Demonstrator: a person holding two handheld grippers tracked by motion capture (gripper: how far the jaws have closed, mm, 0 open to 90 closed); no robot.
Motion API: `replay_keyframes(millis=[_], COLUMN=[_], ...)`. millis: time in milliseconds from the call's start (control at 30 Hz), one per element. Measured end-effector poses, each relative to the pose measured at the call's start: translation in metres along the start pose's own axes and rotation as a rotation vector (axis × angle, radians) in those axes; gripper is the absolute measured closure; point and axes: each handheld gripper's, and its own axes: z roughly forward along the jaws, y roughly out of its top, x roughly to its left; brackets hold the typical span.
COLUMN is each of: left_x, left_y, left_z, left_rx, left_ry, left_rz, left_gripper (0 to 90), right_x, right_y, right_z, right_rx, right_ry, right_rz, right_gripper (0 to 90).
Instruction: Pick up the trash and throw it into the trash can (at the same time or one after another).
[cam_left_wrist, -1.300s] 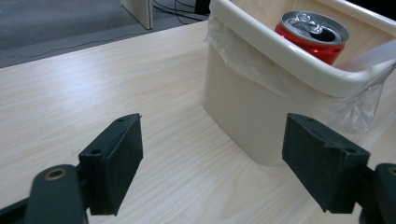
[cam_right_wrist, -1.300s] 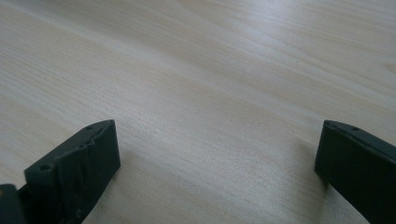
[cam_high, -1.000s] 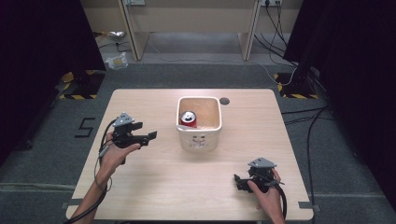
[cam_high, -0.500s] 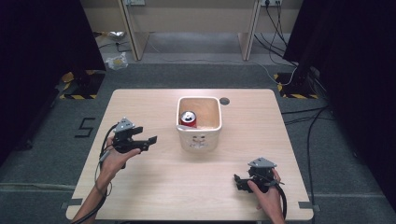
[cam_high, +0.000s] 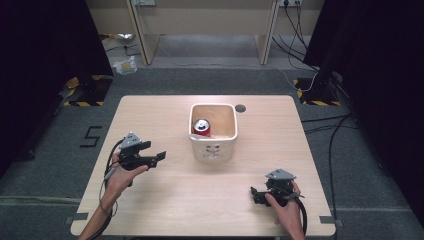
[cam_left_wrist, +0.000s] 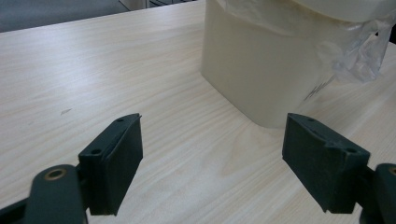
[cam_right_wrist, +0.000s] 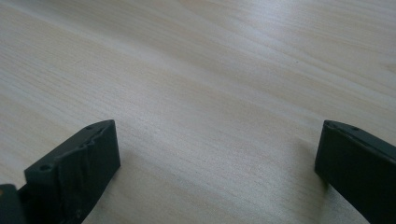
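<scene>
At the near edge of the table (cam_high: 165, 210) the right gripper (cam_high: 256, 195) rests low over bare wood, its jaws spread wide with nothing between them. Farther in and to the left, the left gripper (cam_high: 161, 156) is held above the table, also released and empty, pointing toward the bin (cam_high: 214, 145). The bin stands just beyond its jaws, near the table's middle, apart from both grippers. It is a cream, square plastic tub with a clear liner (cam_left_wrist: 359, 56) folded over its rim. A red can (cam_high: 202, 126) sits upright inside.
</scene>
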Motion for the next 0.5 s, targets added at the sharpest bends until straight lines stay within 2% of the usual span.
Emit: replay_keyframes(millis=[500], left_x=[-0.001], left_y=[-0.026], left_z=[0.001], left_rx=[0.031], left_ry=[0.006], left_rz=[0.006], left_gripper=[19.8], right_x=[0.000], right_y=[0.000], right_z=[0.000], right_rx=[0.000], right_ry=[0.000], right_rz=[0.000], right_gripper=[0.2])
